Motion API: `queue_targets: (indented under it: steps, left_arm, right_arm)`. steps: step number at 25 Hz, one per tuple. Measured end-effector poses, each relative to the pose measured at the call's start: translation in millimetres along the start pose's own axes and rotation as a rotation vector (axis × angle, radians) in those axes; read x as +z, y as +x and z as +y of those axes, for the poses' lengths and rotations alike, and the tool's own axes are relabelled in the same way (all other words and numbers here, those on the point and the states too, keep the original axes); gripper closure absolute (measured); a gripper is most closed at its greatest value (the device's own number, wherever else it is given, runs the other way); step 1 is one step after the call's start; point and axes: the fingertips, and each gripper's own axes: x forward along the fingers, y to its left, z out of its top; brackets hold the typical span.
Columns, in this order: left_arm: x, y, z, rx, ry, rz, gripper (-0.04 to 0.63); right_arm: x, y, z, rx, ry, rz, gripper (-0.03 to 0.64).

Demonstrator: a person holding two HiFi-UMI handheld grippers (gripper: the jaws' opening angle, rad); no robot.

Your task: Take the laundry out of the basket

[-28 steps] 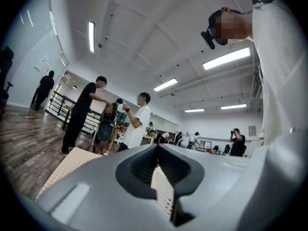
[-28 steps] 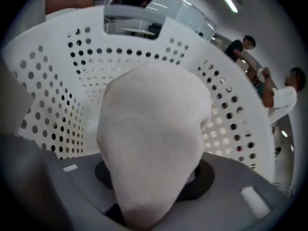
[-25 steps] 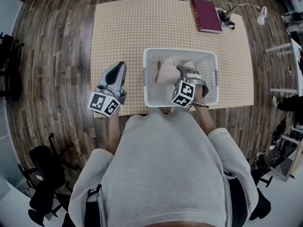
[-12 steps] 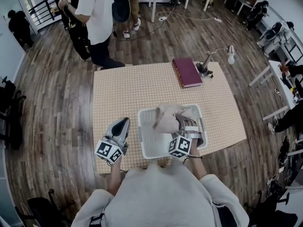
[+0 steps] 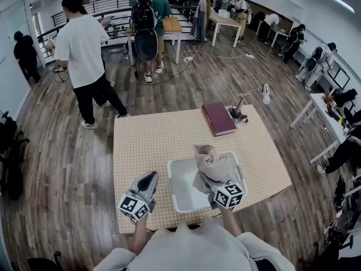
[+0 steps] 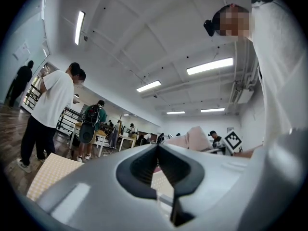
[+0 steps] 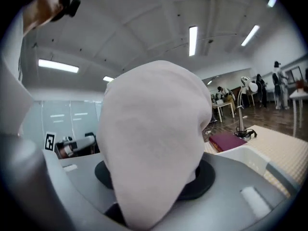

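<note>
A white laundry basket (image 5: 174,180) stands on the near right part of the checked table (image 5: 146,143). My right gripper (image 5: 213,178) is shut on a beige cloth (image 5: 207,162) and holds it bunched above the basket's far side. In the right gripper view the cloth (image 7: 154,138) fills the middle and hides the jaws. The basket floor under it looks bare. My left gripper (image 5: 149,180) is shut with nothing in it, over the table just left of the basket. Its jaws meet in the left gripper view (image 6: 157,148), where the cloth (image 6: 195,138) shows off to the right.
A dark red book (image 5: 218,118) and a desk lamp (image 5: 251,97) sit at the table's far right corner. Several people (image 5: 84,55) stand on the wood floor beyond the table. Other tables stand further back and at the right.
The right gripper has lifted the beige cloth up out of the basket. The head view has tilted up and now shows the room. The left gripper has stayed beside the basket.
</note>
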Motion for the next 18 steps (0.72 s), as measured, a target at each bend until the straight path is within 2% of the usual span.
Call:
queue_targets:
  steps: [2,11,18]
  left_arm:
    - [-0.5,-1.0,-6.1,-0.013,0.0,-0.002,0.588]
    - [-5.9,-24.3,-33.6,0.0,0.007,0.009,0.588]
    - [-14.0,-53.2,-100.9,0.026,0.048,0.011,0.588]
  right_arm:
    - [4.1,-5.0,1.7,0.009,0.029,-0.042,0.39]
    - [2.8,-39.4,29.9,0.079,0.017,-0.093,0.388]
    - [-1.5,-120.7,38.2,0.102,0.009,-0.136,0.388]
